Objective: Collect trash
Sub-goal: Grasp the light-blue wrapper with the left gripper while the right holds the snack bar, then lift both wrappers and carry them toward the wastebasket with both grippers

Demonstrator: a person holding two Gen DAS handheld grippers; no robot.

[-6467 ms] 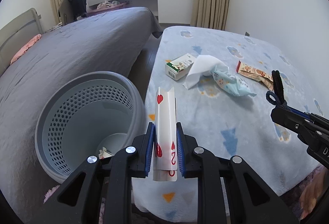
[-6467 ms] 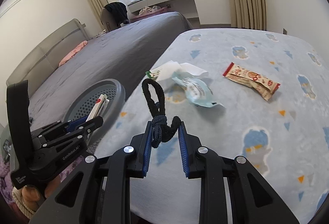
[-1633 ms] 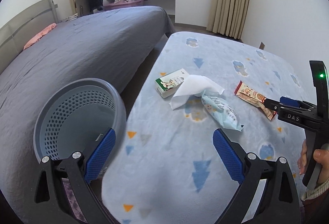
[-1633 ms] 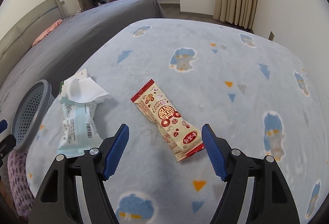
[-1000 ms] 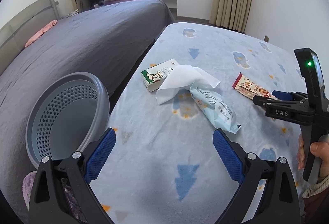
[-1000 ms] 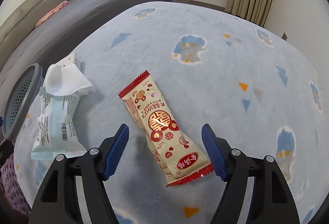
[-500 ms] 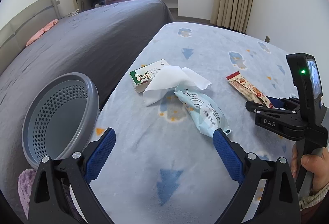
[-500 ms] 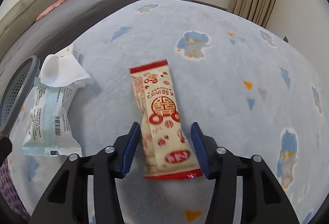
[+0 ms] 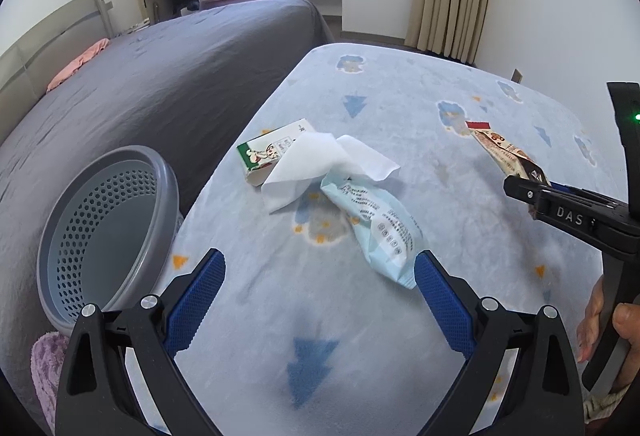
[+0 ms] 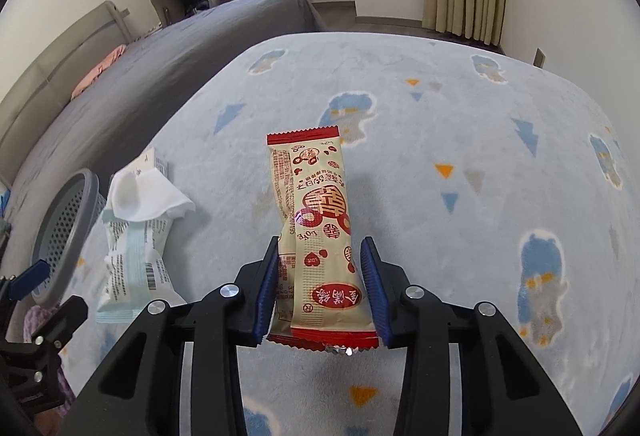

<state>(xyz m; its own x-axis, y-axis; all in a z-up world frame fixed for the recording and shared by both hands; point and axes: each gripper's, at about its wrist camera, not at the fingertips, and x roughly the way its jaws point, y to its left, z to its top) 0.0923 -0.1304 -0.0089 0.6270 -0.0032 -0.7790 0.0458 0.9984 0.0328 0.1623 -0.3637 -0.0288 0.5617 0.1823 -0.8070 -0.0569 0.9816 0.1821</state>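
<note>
Red-and-cream foil is what we have in our right gripper (image 10: 320, 292): the snack wrapper (image 10: 316, 220) stands between the blue pads, which press its sides as the jaws finish closing, and its far end seems lifted clear of the pale blue fleece blanket (image 10: 460, 140). From the left wrist view the wrapper (image 9: 504, 152) juts out of that gripper toward the window.

Our left gripper (image 9: 320, 300) hangs with its jaws spread wide and nothing between them, over the blanket (image 9: 360, 336) just short of the light blue wipes pack (image 9: 376, 224). A white tissue (image 9: 320, 164) drapes across the pack's far end and over a small green-and-white carton (image 9: 272, 152). The grey perforated basket (image 9: 60, 220) sits beside the bed to the left, tipped toward us.

We judge the task partway done: one piece is in hand but not binned, and three pieces lie on the blanket.

A second ago the right jaws stood wide around the wrapper as it lay flat; now they grip it. Some seconds back each gripper held something else, a playing card in the left and a black hair tie in the right, and neither shows now.
</note>
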